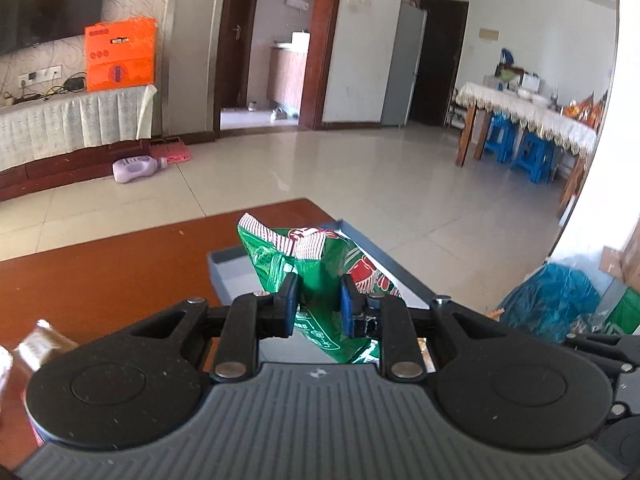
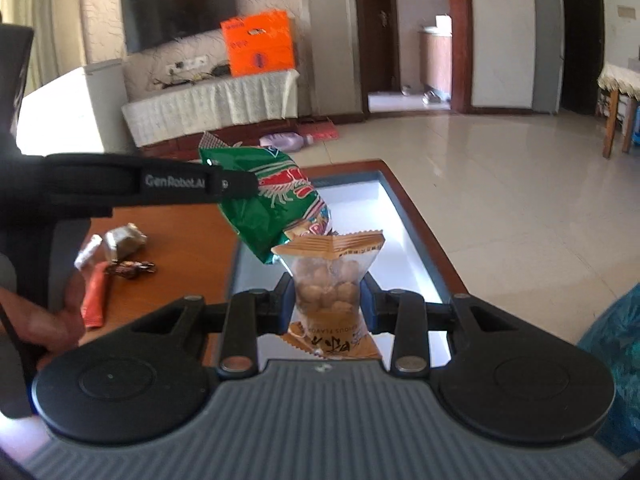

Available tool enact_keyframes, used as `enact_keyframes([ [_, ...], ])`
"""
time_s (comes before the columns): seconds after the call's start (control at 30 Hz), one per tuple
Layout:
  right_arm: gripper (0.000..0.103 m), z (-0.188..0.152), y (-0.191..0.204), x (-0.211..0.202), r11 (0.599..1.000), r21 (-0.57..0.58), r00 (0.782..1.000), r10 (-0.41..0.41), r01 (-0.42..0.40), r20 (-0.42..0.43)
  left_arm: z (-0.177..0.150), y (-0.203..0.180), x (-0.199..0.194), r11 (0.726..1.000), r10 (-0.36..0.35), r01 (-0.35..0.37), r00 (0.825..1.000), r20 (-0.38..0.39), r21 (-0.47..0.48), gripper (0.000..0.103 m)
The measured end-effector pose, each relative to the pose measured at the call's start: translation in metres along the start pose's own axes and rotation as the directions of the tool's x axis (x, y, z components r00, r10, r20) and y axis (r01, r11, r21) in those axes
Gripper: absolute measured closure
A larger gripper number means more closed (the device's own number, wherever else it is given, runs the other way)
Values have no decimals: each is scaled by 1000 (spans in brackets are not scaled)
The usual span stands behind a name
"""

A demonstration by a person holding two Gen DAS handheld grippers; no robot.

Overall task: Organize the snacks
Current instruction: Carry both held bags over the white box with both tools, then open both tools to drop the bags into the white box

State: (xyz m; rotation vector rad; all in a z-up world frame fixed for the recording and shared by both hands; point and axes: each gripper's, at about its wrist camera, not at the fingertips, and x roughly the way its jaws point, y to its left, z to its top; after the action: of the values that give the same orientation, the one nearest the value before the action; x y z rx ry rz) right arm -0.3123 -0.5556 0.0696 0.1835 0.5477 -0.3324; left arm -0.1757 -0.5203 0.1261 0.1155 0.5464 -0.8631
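My left gripper (image 1: 319, 302) is shut on a green snack bag (image 1: 316, 264) and holds it above a grey tray (image 1: 228, 268) at the table's far right corner. The same bag (image 2: 276, 208) shows in the right wrist view, hanging over the tray (image 2: 396, 216). My right gripper (image 2: 328, 300) is shut on a clear bag of round brown snacks (image 2: 330, 288) with an orange top, held above the near part of the tray.
Several small wrapped snacks (image 2: 120, 248) and an orange stick pack (image 2: 96, 300) lie on the brown table (image 1: 100, 280) left of the tray. A brown packet (image 1: 44, 346) shows at the left. A blue plastic bag (image 1: 556, 300) sits off the table's right.
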Motion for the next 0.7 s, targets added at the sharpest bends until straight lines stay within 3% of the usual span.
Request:
enact_keyframes([
  [0.2,66,-1,-10,20,1000,3,999,-23,23,-29,-8,-3,44,1000,-5,6,999,-35,14,78],
  [0.47,66,-7,-6,27,999,-32,998,-17,15,-65,-21,12,67,1000,22,-21,997,-72,17,76],
  [0.53,66,-7,-4,28,999,-39,998,-22,20,-65,-24,11,65,999,43,-41,996,-83,26,63],
  [0.6,65,-8,-2,27,998,-47,997,-34,31,-64,-28,10,61,998,62,-59,995,-78,38,35],
  [0.7,64,-7,1,27,998,-47,997,-40,37,-66,-31,9,52,996,83,-80,995,-58,46,28],
])
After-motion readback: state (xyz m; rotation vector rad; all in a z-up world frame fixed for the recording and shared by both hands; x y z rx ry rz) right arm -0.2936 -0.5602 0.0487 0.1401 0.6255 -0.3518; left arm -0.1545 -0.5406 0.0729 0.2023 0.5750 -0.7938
